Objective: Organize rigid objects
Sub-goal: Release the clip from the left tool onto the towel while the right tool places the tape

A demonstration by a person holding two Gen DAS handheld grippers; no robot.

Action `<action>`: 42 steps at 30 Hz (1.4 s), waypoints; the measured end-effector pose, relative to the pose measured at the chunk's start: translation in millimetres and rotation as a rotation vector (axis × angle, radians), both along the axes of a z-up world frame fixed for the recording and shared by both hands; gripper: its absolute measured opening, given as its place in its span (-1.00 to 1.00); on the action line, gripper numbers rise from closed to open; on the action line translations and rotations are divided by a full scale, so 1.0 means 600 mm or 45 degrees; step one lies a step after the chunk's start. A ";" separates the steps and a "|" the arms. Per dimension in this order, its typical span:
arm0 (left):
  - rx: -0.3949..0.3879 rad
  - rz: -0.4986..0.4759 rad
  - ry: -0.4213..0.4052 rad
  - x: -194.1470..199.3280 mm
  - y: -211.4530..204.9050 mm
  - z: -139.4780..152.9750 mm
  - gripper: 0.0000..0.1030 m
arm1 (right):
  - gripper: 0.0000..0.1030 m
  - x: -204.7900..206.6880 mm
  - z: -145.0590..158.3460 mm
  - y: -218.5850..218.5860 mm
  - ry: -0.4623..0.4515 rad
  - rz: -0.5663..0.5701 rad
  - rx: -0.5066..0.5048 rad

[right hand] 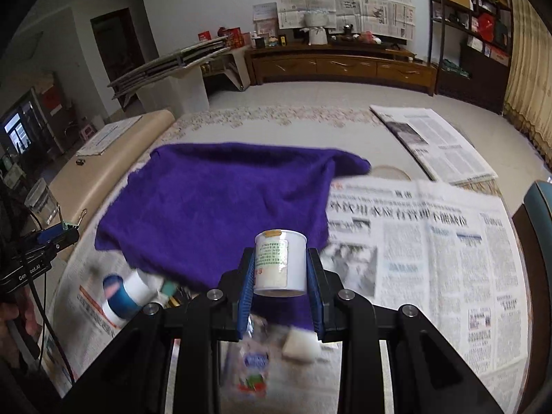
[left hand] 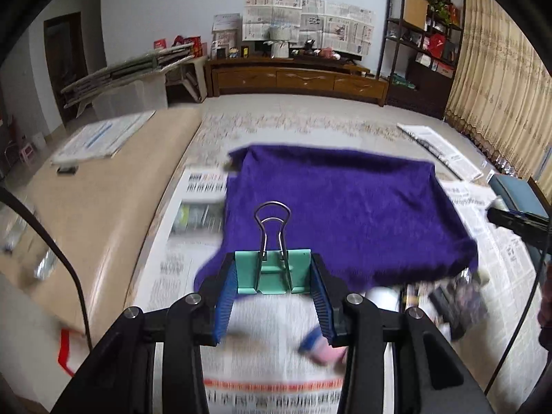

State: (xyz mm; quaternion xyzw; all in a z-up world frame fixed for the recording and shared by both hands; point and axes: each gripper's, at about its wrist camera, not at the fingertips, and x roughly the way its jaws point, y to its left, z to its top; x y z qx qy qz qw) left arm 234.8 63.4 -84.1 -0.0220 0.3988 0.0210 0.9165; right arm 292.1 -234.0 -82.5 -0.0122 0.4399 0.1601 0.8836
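The left gripper (left hand: 274,272) clamps a green binder clip (left hand: 272,270) above the purple cloth's (left hand: 345,214) near edge. The right gripper (right hand: 280,265) holds a white jar (right hand: 280,262) over that cloth; only its view shows the blue-capped bottle (right hand: 124,295) on the newspaper (right hand: 431,252)

The left gripper (left hand: 273,276) was made of shiny black plastic. Its 2 fingers (left hand: 226,296) had blue pads with little ridges on the inner side. Behind the jaws sat 4 round silver screws (left hand: 193,298), 2 on each side. A thin black cable (left hand: 65,262) curved off to the left of the jaws. The right gripper (right hand: 280,269) looked the same: black arms, blue ridged pads (right hand: 247,293) and 4 silver screws (right hand: 214,294) behind the jaws.
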 end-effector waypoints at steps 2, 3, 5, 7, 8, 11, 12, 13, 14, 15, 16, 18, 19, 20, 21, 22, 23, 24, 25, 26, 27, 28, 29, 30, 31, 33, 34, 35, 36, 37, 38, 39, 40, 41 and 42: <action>-0.008 -0.026 -0.001 0.033 -0.001 0.010 -0.24 | -0.45 0.030 0.000 0.019 0.005 0.007 0.002; -0.010 -0.033 -0.003 0.043 -0.002 0.011 -0.24 | -0.45 0.043 -0.001 0.026 0.008 0.015 0.007; -0.005 -0.054 -0.001 0.077 -0.006 0.011 -0.24 | -0.45 0.075 -0.011 0.046 0.024 0.027 -0.003; -0.004 -0.073 0.011 0.115 -0.010 0.003 -0.24 | -0.45 0.106 -0.024 0.063 0.038 0.032 -0.009; -0.010 -0.086 0.023 0.135 -0.013 -0.003 -0.24 | -0.45 0.120 -0.032 0.070 0.048 0.034 -0.007; -0.039 -0.118 0.050 0.183 -0.024 -0.022 -0.24 | -0.45 0.164 -0.056 0.088 0.090 0.038 -0.003; -0.037 -0.128 0.064 0.197 -0.031 -0.029 -0.24 | -0.45 0.177 -0.067 0.096 0.107 0.041 -0.012; -0.041 -0.139 0.079 0.218 -0.037 -0.041 -0.24 | -0.45 0.188 -0.076 0.104 0.126 0.048 -0.031; -0.044 -0.146 0.090 0.230 -0.041 -0.049 -0.24 | -0.45 0.197 -0.085 0.112 0.141 0.056 -0.049; -0.047 -0.156 0.119 0.247 -0.047 -0.063 -0.24 | -0.45 0.206 -0.093 0.119 0.156 0.065 -0.066; -0.058 -0.166 0.149 0.260 -0.052 -0.076 -0.24 | -0.45 0.214 -0.103 0.127 0.176 0.072 -0.087; -0.079 -0.174 0.191 0.278 -0.057 -0.095 -0.24 | -0.45 0.226 -0.118 0.138 0.209 0.083 -0.108; -0.073 -0.178 0.213 0.285 -0.061 -0.105 -0.24 | -0.45 0.231 -0.125 0.142 0.223 0.085 -0.127; -0.068 -0.179 0.217 0.291 -0.063 -0.111 -0.24 | -0.45 0.234 -0.131 0.141 0.227 0.085 -0.141; -0.061 -0.183 0.220 0.294 -0.065 -0.115 -0.24 | -0.45 0.238 -0.136 0.142 0.236 0.084 -0.152; -0.051 -0.189 0.230 0.296 -0.067 -0.119 -0.24 | -0.45 0.240 -0.141 0.141 0.248 0.085 -0.158; -0.045 -0.193 0.245 0.300 -0.069 -0.123 -0.24 | -0.45 0.243 -0.144 0.141 0.256 0.085 -0.162; -0.042 -0.198 0.258 0.302 -0.069 -0.126 -0.24 | -0.45 0.244 -0.145 0.140 0.256 0.089 -0.165; -0.040 -0.202 0.278 0.305 -0.069 -0.130 -0.24 | -0.45 0.244 -0.144 0.141 0.253 0.095 -0.175; -0.042 -0.201 0.291 0.307 -0.068 -0.133 -0.24 | -0.45 0.244 -0.144 0.141 0.255 0.098 -0.183; -0.035 -0.204 0.298 0.310 -0.069 -0.134 -0.24 | -0.45 0.244 -0.145 0.142 0.257 0.103 -0.191; -0.023 -0.210 0.304 0.311 -0.070 -0.134 -0.24 | -0.45 0.243 -0.145 0.142 0.252 0.112 -0.203; -0.007 -0.212 0.313 0.311 -0.071 -0.135 -0.24 | -0.45 0.240 -0.145 0.143 0.246 0.121 -0.217; 0.003 -0.215 0.323 0.312 -0.072 -0.137 -0.24 | -0.44 0.238 -0.146 0.144 0.238 0.132 -0.233; 0.024 -0.226 0.324 0.311 -0.075 -0.137 -0.24 | -0.44 0.238 -0.148 0.144 0.230 0.143 -0.244; 0.052 -0.238 0.331 0.311 -0.079 -0.136 -0.22 | -0.43 0.236 -0.148 0.143 0.224 0.149 -0.243; 0.061 -0.245 0.334 0.311 -0.080 -0.135 -0.20 | -0.39 0.235 -0.148 0.142 0.228 0.157 -0.240; 0.081 -0.243 0.343 0.311 -0.081 -0.135 -0.14 | -0.32 0.233 -0.147 0.142 0.232 0.169 -0.240; 0.099 -0.237 0.349 0.313 -0.080 -0.135 0.05 | -0.28 0.231 -0.147 0.142 0.237 0.181 -0.243; 0.129 -0.228 0.354 0.312 -0.079 -0.135 0.33 | -0.19 0.228 -0.147 0.142 0.240 0.190 -0.252; 0.164 -0.218 0.356 0.310 -0.078 -0.136 0.48 | -0.13 0.224 -0.146 0.143 0.240 0.197 -0.263; 0.179 -0.216 0.361 0.309 -0.077 -0.137 0.60 | -0.12 0.221 -0.146 0.142 0.238 0.201 -0.271; 0.179 -0.219 0.370 0.305 -0.073 -0.136 0.60 | -0.12 0.218 -0.145 0.141 0.241 0.198 -0.275; 0.177 -0.217 0.369 0.300 -0.070 -0.131 0.60 | -0.12 0.215 -0.141 0.138 0.243 0.187 -0.271; 0.172 -0.214 0.351 0.292 -0.068 -0.122 0.59 | -0.12 0.211 -0.134 0.135 0.240 0.177 -0.258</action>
